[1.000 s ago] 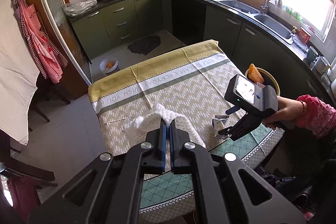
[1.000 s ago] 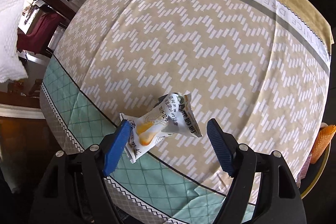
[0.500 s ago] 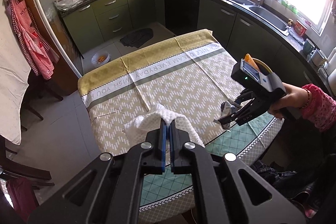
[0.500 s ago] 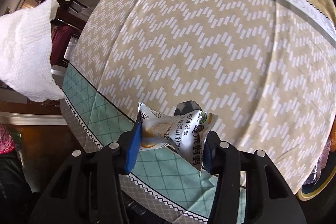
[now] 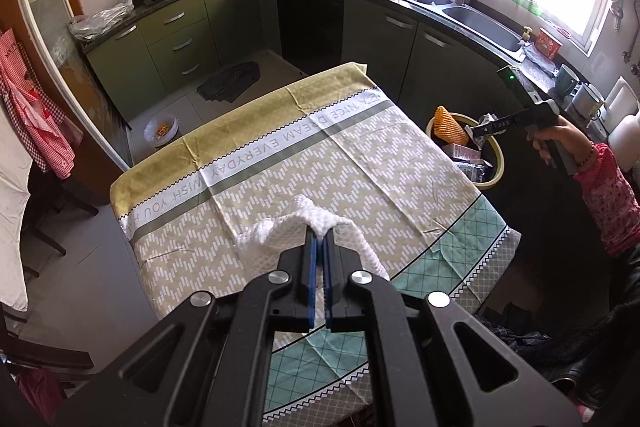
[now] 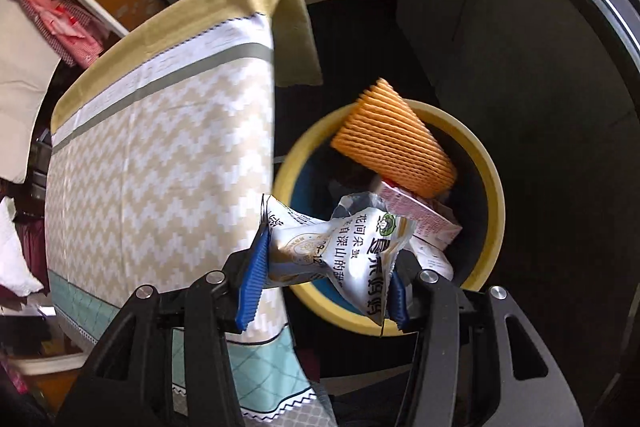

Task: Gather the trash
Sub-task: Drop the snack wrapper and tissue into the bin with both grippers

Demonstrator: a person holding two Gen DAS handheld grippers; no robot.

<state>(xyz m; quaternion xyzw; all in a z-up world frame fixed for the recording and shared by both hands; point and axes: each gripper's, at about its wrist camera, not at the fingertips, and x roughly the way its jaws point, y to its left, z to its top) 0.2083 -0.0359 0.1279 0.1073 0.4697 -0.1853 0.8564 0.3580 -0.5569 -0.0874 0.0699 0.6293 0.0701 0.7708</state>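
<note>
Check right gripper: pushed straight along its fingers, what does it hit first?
Probably the trash inside the yellow bin: right gripper, holding the snack wrapper, points into its mouth, toward the pink carton. Depth is unclear.

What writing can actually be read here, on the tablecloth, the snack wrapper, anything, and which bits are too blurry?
"WISH YOU H... NICE DREAM EVERYDAY", partly cut off, on the tablecloth band.
"花间朵" on the snack wrapper pinched in the right gripper; its other characters are too distorted to read surely.
Pink carton in the yellow bin: print too small.
Red box by the window: blurred.
</note>
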